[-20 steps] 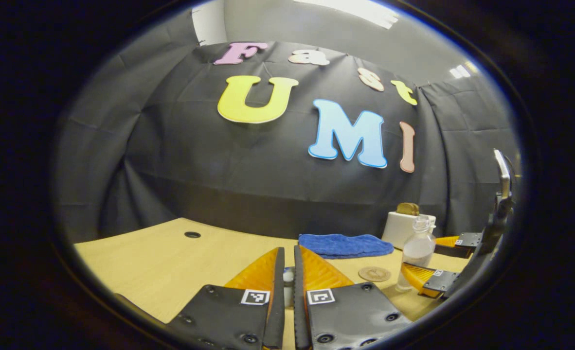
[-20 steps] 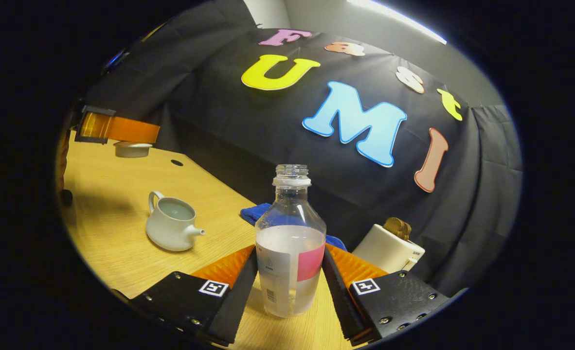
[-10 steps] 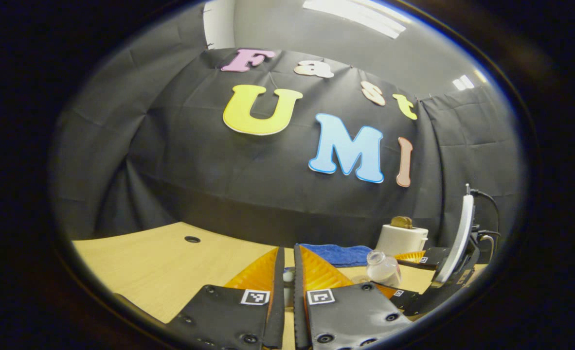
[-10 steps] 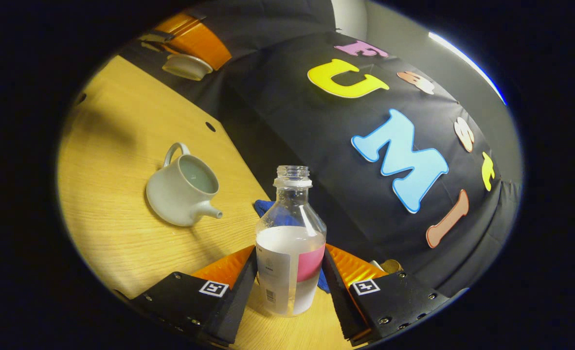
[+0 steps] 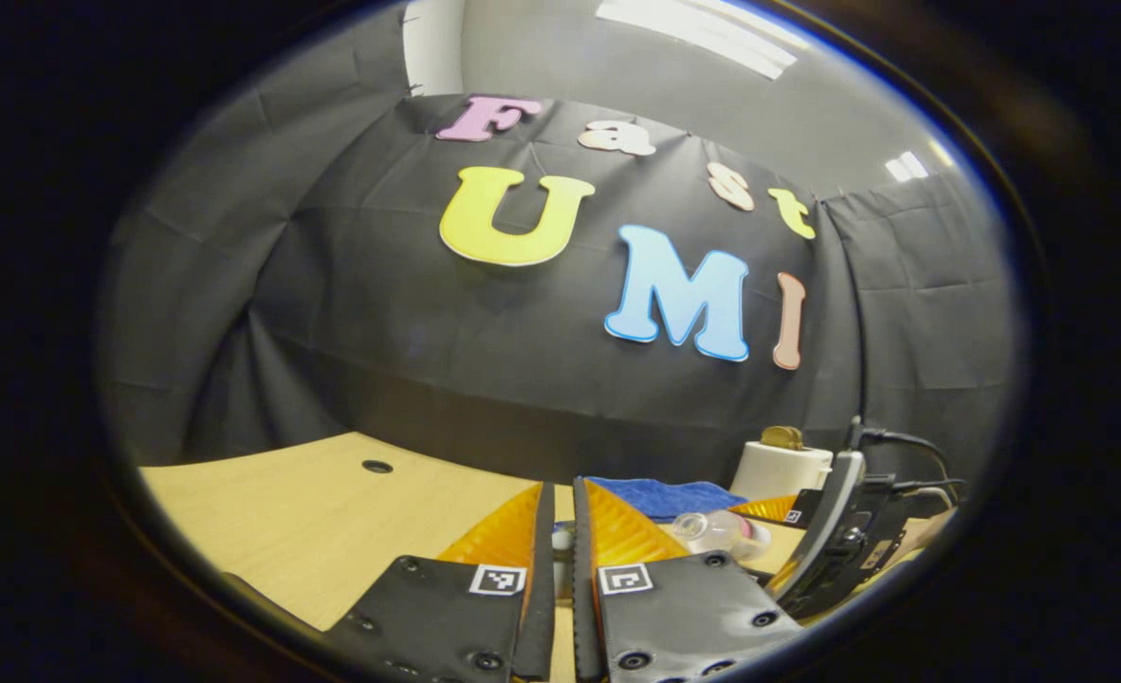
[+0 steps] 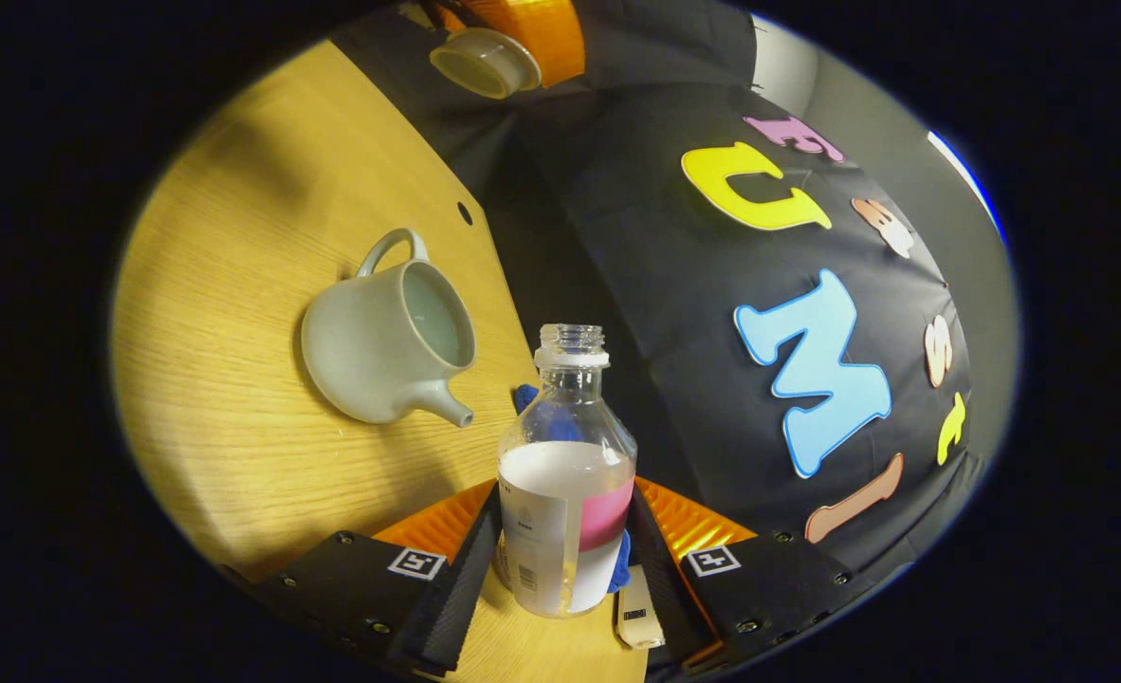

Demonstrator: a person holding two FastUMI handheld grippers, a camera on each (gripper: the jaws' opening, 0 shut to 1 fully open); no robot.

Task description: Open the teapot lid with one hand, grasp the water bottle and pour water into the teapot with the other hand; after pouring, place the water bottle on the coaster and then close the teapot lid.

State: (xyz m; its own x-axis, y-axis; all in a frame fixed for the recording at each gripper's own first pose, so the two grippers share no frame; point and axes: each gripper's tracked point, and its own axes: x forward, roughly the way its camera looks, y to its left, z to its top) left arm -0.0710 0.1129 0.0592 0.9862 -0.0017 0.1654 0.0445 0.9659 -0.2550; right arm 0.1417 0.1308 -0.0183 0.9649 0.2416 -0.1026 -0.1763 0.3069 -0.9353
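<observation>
My right gripper (image 6: pixel 565 495) is shut on the clear water bottle (image 6: pixel 568 417), which has no cap and is about half full. It is held off the table and tipped over, its mouth to the right of the pale open teapot (image 6: pixel 385 337) on the wooden table (image 6: pixel 229 285). The left gripper view has the bottle (image 5: pixel 720 531) lying almost on its side. My left gripper (image 5: pixel 560 491) is shut on the knob of the teapot lid (image 5: pixel 560 541). In the right gripper view the lid (image 6: pixel 485 62) hangs above and behind the pot.
A white toaster (image 5: pixel 774 470) and a folded blue cloth (image 5: pixel 660 495) sit at the back right of the table. A small round hole (image 5: pixel 376 466) marks the tabletop at the back left. The black booth wall closes off the far side.
The right gripper lifted the bottle off the table and rolled it sideways toward the teapot, which now looks nearer. The left gripper rose slightly with the lid.
</observation>
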